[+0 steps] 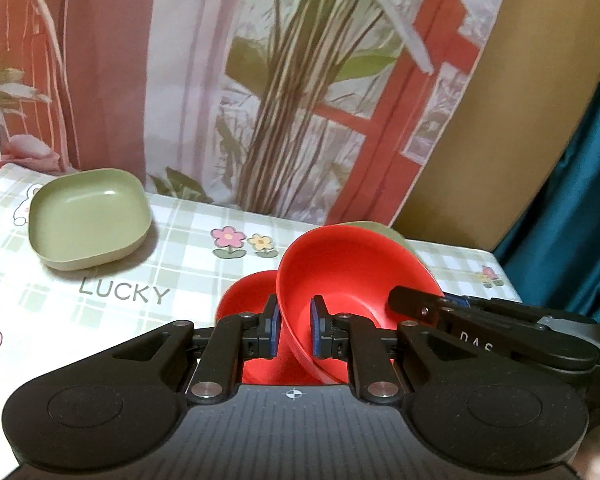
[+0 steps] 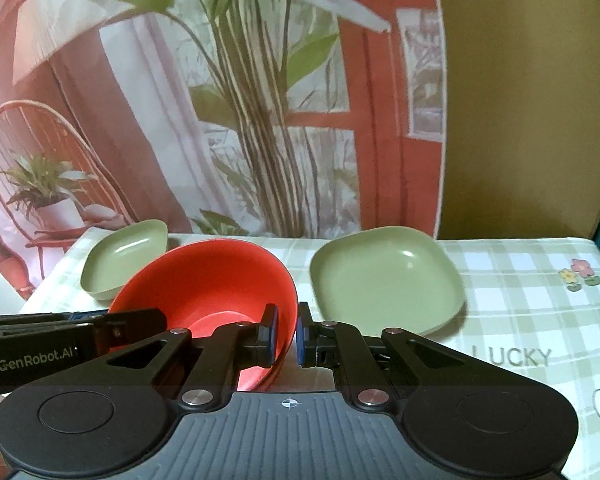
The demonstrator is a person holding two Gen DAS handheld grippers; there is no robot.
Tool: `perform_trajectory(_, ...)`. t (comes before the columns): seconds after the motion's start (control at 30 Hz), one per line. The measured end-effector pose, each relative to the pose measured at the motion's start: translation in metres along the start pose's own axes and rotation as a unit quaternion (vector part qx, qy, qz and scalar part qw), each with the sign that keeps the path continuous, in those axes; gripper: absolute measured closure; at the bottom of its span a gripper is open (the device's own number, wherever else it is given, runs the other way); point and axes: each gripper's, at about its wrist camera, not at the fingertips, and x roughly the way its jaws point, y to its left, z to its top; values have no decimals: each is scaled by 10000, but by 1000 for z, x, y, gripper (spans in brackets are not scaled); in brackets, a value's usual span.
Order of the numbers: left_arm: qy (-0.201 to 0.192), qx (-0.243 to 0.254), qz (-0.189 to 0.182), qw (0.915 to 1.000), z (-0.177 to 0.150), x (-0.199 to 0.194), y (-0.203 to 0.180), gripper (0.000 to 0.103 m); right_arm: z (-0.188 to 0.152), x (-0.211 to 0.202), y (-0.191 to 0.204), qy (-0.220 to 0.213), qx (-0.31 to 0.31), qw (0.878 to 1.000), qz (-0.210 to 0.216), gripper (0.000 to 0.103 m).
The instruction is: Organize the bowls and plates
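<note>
Both tongs pinch the same round red plastic bowl [image 1: 352, 276], one on each side of its rim. Left tongs [image 1: 293, 330] are clenched on the near wall of the bowl, with one blue pad inside and one outside. Right tongs [image 2: 287, 338] squeeze the bowl's right edge the same way. The bowl is tipped and held up above the counter [image 1: 188, 248], which has a green checked cloth with flowers and the word LUCKY. Under it, in the left view, sits a second red bowl [image 1: 246, 296] on the cloth. A square green plastic dish [image 1: 88, 220] sits far off to the left. Another square green dish [image 2: 386, 280] lies just to the right of the held bowl, near the back edge.
</note>
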Motion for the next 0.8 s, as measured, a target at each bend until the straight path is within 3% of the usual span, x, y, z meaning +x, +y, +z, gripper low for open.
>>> perform_trajectory(0.33,141,20,232,9996,-2,26,17,88,-2,35,8,222,-151,9996,55,94)
perform_trajectory(0.8,221,195,386,9988,-7,39,19,87,-7,42,8,290,-270,9992,59,94)
